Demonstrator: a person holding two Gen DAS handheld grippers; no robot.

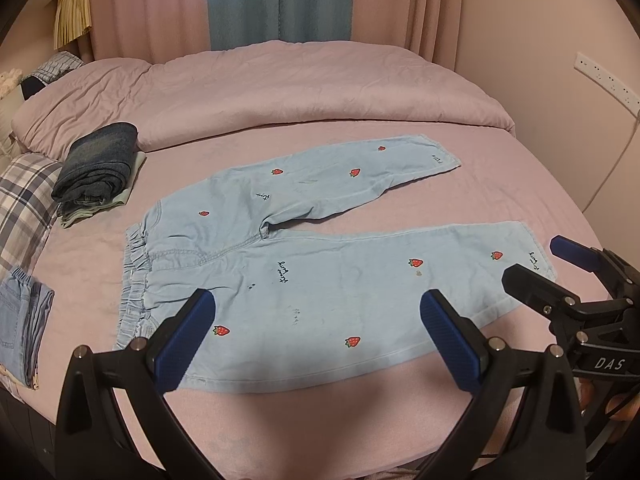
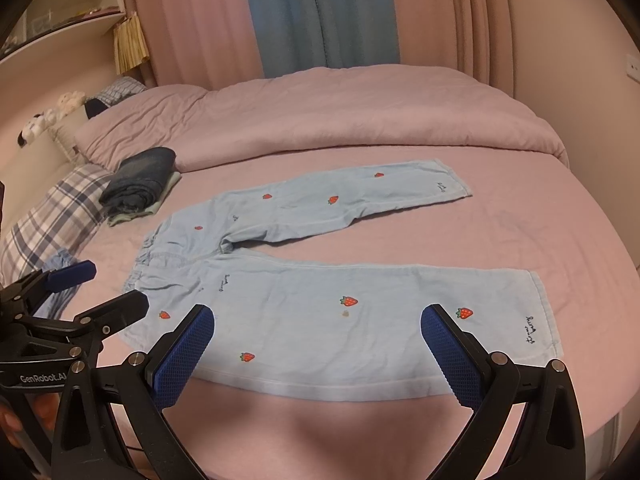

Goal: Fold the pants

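Light blue pants (image 1: 304,280) with red strawberry patches lie flat on the pink bed, waistband at the left, both legs spread out to the right; the right wrist view shows the same pants (image 2: 320,312). My left gripper (image 1: 318,306) hovers open above the near leg close to the waistband, nothing between its blue pads. My right gripper (image 2: 318,318) hangs open over the near leg toward the hem, also empty. The right gripper (image 1: 540,260) shows at the right edge of the left wrist view, the left gripper (image 2: 108,286) at the left edge of the right wrist view.
A folded dark denim stack (image 1: 98,168) sits beyond the waistband. More folded jeans (image 1: 22,320) lie at the bed's left edge by a plaid pillow (image 1: 24,204). A rumpled pink duvet (image 1: 280,92) fills the far half of the bed; curtains hang behind.
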